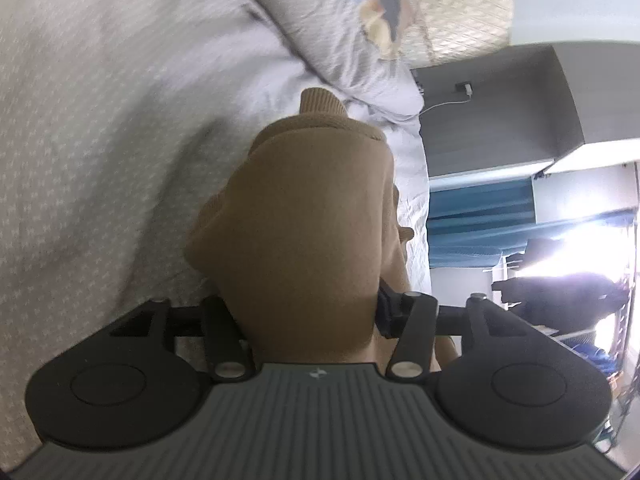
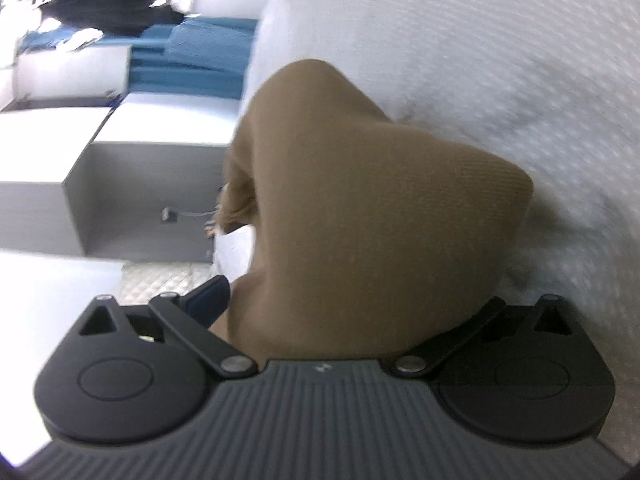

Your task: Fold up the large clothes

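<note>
- Left wrist view showed the left hand-held gripper (image 1: 308, 312) with a thick fold of the tan knit sweater (image 1: 308, 208) bunched between its two fingers; the cloth filled the gap and hid the pads, and the fingers stood partly apart around it, clamped on that fold
- Its ribbed collar (image 1: 322, 102) pointed away from the camera, toward a pale pillow (image 1: 340, 28)
- That sweater lay on the bed (image 1: 100, 120), over a light patterned cover, close to the bed's edge
- Beyond the edge stood a grey cabinet (image 1: 500, 112) and blue curtains (image 1: 480, 216) by a bright window
- Right wrist view showed the right hand-held gripper (image 2: 332, 320) with another bunch of the same sweater (image 2: 360, 200) heaped over the space between its fingers; the pads were covered, so I could not tell whether they pressed on the cloth
- One dark blue fingertip (image 2: 208, 300) showed at the left side of the cloth
- Both views were blurred
</note>
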